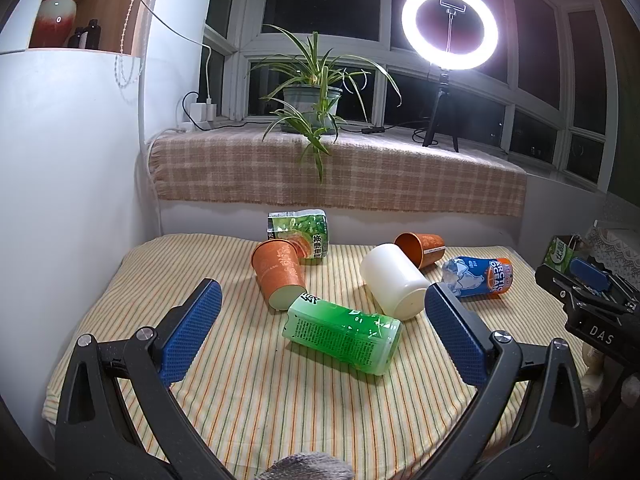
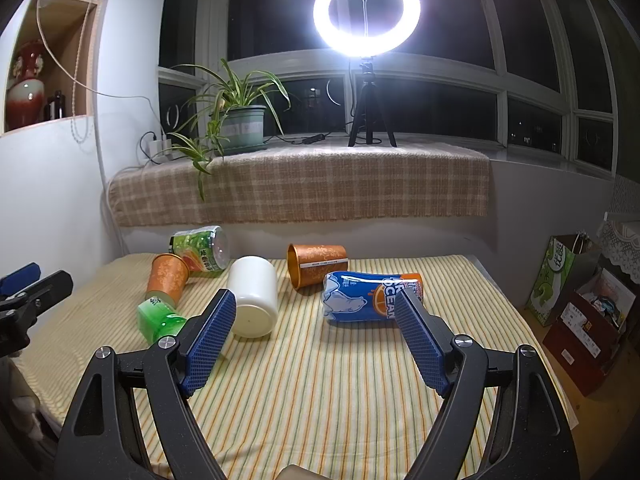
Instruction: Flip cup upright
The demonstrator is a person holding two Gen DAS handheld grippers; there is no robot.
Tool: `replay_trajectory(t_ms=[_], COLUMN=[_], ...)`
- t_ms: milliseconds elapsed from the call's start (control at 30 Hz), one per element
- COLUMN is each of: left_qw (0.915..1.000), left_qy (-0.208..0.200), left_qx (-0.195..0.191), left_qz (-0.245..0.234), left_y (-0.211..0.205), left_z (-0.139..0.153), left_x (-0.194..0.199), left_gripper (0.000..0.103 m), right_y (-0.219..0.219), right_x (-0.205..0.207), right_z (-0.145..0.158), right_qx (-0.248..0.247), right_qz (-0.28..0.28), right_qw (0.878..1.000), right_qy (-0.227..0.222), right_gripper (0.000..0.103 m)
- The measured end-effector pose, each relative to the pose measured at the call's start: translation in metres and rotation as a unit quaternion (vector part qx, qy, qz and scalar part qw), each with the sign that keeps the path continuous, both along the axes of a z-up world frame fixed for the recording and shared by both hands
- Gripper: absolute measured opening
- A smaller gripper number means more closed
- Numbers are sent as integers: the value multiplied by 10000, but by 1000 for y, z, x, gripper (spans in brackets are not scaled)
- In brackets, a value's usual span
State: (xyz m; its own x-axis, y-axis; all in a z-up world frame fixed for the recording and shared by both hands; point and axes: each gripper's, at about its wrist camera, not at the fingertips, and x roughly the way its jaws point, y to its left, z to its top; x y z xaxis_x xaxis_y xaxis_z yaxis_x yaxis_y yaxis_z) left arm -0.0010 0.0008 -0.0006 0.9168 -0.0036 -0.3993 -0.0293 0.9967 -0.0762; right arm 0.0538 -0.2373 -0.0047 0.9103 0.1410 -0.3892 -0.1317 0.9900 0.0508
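- Left gripper (image 1: 322, 322): we log its jaws spread wide and holding nothing, above the near part of the striped desk (image 1: 240, 392).
- Green cup (image 1: 342, 334): lies on its side directly between and just beyond those jaws, long axis running left to right across the gap.
- Orange paper cup (image 1: 278, 270): on its side behind the green one, base toward us.
- White cup (image 2: 253, 297): on its side, base toward us, just beyond the right gripper's left jaw.
- Blue cup (image 2: 370, 298): on its side, axis crosswise, just ahead of the right gripper (image 2: 316, 324), whose jaws are likewise wide apart and hold nothing.
- Which cup is meant we cannot tell; the left gripper seems best lined up, with the green cup.
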Motion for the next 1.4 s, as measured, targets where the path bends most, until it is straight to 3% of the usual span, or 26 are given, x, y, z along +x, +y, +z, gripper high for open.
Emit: replay_trajectory(t_ms=[1067, 1400], left_qw=[10000, 9968], left_qy=[1, 197], left_qx=[59, 279], left_qz=[-71, -721], left_y=[-12, -32], left_z=[-6, -5], left_x=[1, 25], left_gripper=[103, 103], right_y=[-4, -11], right_x=[-1, 1], right_z=[-4, -9], right_qx=[3, 56], right_qz=[-66, -126], right_qw=[10000, 9998], right_qy=[51, 111], right_gripper=[82, 82])
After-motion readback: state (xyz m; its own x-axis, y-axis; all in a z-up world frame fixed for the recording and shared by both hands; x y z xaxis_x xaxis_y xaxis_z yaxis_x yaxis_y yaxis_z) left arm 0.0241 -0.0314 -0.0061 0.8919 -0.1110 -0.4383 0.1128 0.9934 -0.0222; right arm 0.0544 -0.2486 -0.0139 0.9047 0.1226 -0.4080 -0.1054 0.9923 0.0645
